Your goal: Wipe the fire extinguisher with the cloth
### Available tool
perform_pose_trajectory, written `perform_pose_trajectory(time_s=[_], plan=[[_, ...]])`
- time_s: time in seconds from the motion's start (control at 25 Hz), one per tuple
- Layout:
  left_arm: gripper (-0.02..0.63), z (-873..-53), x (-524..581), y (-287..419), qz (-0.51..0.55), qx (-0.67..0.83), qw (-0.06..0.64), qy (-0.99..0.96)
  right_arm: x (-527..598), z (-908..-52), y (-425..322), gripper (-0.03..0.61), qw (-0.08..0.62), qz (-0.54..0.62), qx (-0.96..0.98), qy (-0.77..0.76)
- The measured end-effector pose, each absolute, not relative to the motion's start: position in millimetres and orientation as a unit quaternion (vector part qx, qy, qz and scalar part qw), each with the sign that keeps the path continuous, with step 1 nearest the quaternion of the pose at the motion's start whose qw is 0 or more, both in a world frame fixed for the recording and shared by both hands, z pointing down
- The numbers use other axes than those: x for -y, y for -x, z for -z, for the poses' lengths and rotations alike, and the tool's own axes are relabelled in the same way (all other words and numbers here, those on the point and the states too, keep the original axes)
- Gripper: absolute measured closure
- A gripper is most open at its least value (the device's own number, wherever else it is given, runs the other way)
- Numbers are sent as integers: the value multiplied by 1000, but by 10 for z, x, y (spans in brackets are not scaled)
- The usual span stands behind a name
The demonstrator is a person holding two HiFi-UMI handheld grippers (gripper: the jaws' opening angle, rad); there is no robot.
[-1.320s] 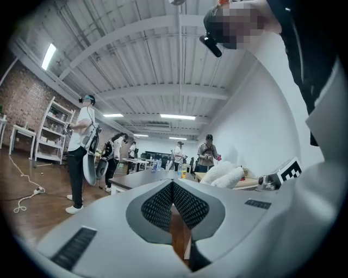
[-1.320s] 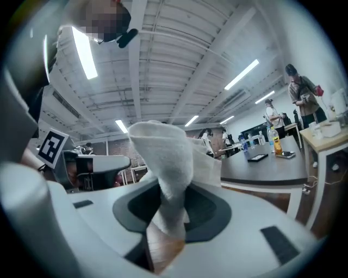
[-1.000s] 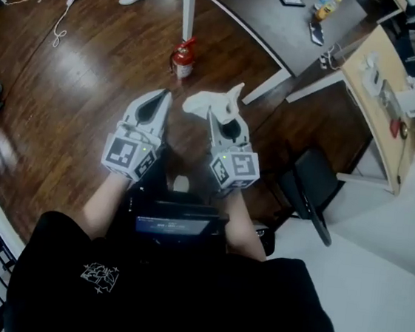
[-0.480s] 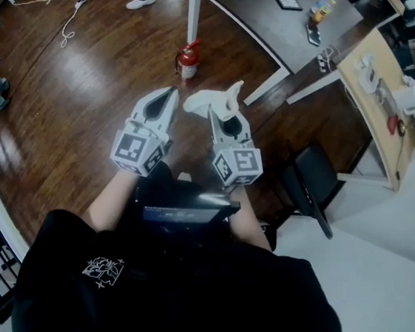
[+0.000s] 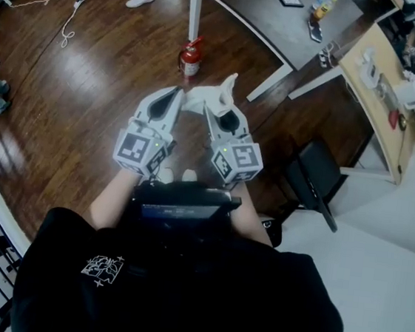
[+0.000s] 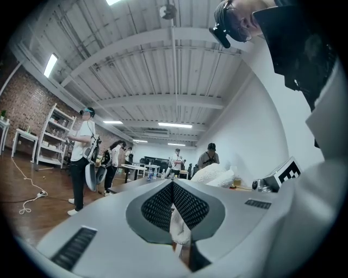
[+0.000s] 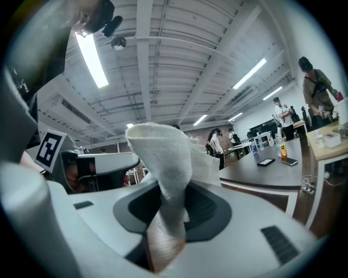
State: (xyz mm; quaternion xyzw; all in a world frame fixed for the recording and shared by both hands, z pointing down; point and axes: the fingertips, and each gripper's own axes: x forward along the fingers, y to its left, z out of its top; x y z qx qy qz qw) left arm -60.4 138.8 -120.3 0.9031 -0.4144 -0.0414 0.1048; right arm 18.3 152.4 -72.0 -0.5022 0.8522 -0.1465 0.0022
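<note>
There were 1 fire extinguisher, 1 cloth and 2 grippers. The fire extinguisher stood upright on the wooden floor, just beside 1 white table leg. Its long axis was vertical with the valve on top, and it was apart from both grippers. The right gripper pinched the cloth, whose free end rose above its jaws. The left gripper was pressed together on another bit of it.

A small red fire extinguisher is seen standing upright on the wood floor, just beside a white table leg. The white cloth is held off the floor, crumpled, one corner sticking up. It is pinched in the right gripper and caught in the left gripper, well apart from the extinguisher.
</note>
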Motion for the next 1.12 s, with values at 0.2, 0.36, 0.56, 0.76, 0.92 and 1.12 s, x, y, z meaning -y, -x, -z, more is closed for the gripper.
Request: perform_pose_trajectory(time_s=[0.2, 0.36, 0.56, 0.76, 0.92, 1.12], plan=[[612, 1215, -1441, 650, 33, 404, 100, -908, -1589, 704, -123, 439, 4, 144, -848, 510], [612, 1222, -1484, 667, 32, 397, 98, -912, -1634, 713, -125, 439, 7, 148, -840, 521], [612, 1257, -1535, 673, 33, 398, 96, -912, -1687, 751, -103, 439, 10, 146, -841, 521], [612, 1279, -1577, 676, 37, 399, 92, -912, -1722, 787, -90, 439, 13, 142, -840, 523], [612, 1283, -1613, 658, 35, 398, 92, -912, -1741, 783, -98, 439, 10, 139, -842, 521], [612, 1254, -1658, 672, 30, 395, 98, -913, -1751, 775, -78, 439, 11, 137, -842, 521]])
